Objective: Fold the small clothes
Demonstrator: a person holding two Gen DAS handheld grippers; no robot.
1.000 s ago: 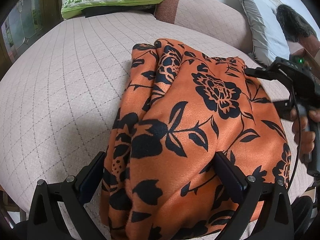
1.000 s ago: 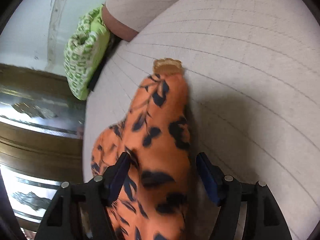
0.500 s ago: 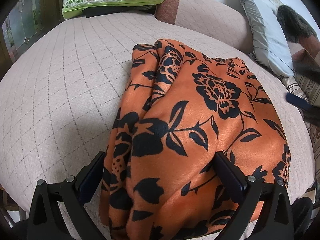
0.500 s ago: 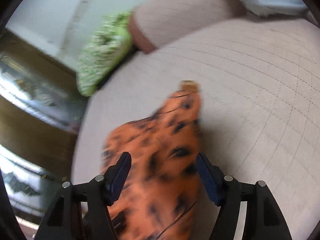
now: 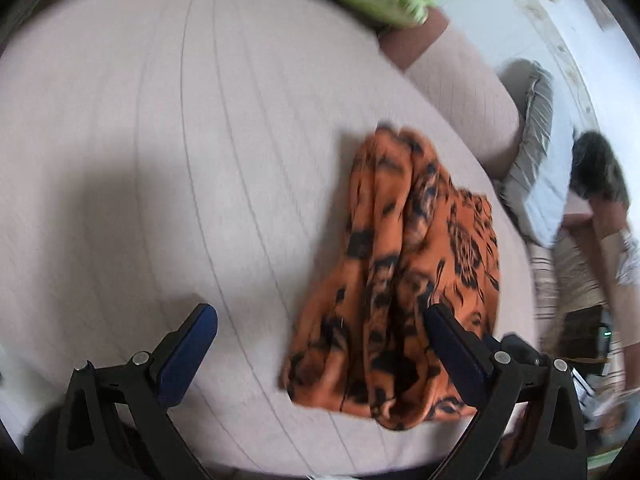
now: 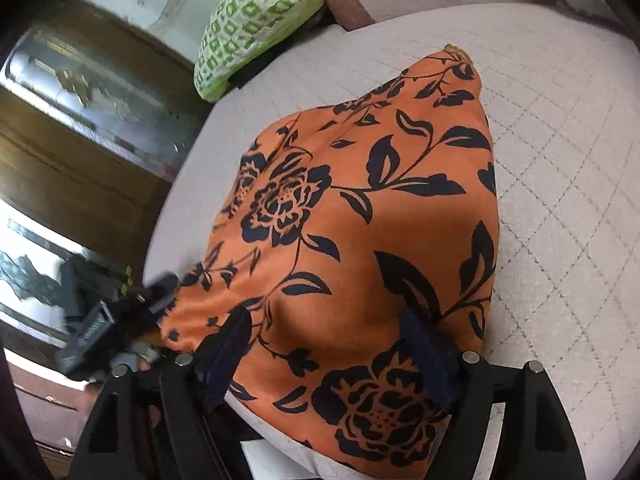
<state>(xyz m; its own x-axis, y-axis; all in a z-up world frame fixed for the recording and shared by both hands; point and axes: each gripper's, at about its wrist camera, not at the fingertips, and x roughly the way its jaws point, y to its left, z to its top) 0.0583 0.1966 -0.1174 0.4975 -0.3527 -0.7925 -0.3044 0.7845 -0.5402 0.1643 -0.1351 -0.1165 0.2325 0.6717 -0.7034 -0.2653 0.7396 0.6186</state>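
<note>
My left claw (image 5: pixel 320 344) hangs wide over the sofa seat (image 5: pixel 160 160), gripping nothing; my right claw (image 6: pixel 332 344) gapes wide astride the orange floral garment (image 6: pixel 360 220), bunched near the seat's front edge.

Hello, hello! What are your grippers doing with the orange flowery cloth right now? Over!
Left gripper open, beside the cloth. Right gripper open, straddling the cloth's near end. Cloth bunched on the cushion. Nothing in the way.
</note>
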